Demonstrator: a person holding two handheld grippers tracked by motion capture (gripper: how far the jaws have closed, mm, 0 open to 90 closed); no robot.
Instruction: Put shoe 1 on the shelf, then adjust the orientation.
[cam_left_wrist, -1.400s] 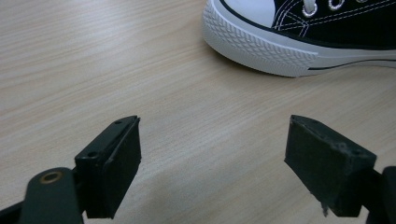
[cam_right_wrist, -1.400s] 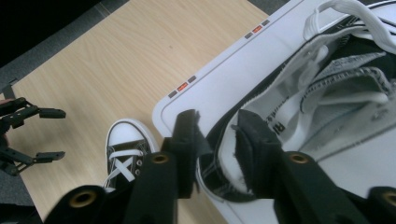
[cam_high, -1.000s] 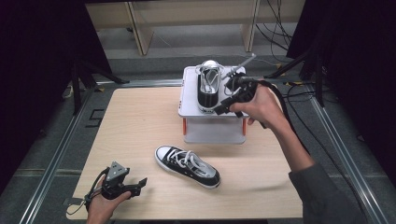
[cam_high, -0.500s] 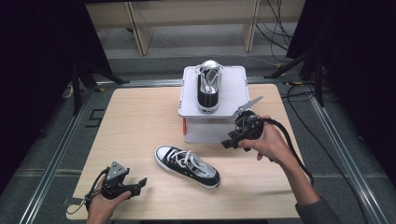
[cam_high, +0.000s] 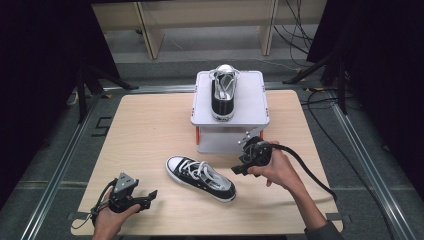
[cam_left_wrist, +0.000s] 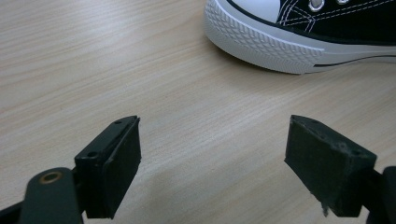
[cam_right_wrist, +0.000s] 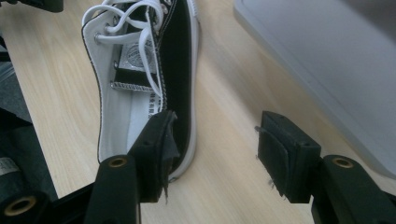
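At the near left corner of the wooden table (cam_high: 145, 130), the left gripper (cam_high: 145, 196) lies low over the bare wood in the person's left hand (cam_high: 107, 220); its 2 jaws stand wide apart with nothing between them, and in the left gripper view they frame plain tabletop, the white rubber toe of the sneaker on the table (cam_left_wrist: 299, 37) lying beyond them, well apart from both pads.

That black-and-white sneaker on the table (cam_high: 201, 177) lies near the middle of the near half, toe towards the left gripper and heel towards the right one, sole down, laces up.

The right gripper (cam_high: 239, 169) is held by the right hand (cam_high: 278, 167) just beside the sneaker's heel, in front of the white box (cam_high: 250, 107); its jaws have just been opening and stand partly apart, gripping nothing; in the right gripper view the heel of that sneaker (cam_right_wrist: 140, 70) sits by the left-hand jaw, whether touching I cannot tell, with bare wood in the gap and the box wall (cam_right_wrist: 327, 70) off to the right.

A 2nd sneaker (cam_high: 223, 92) stands on top of the box, at the far side.
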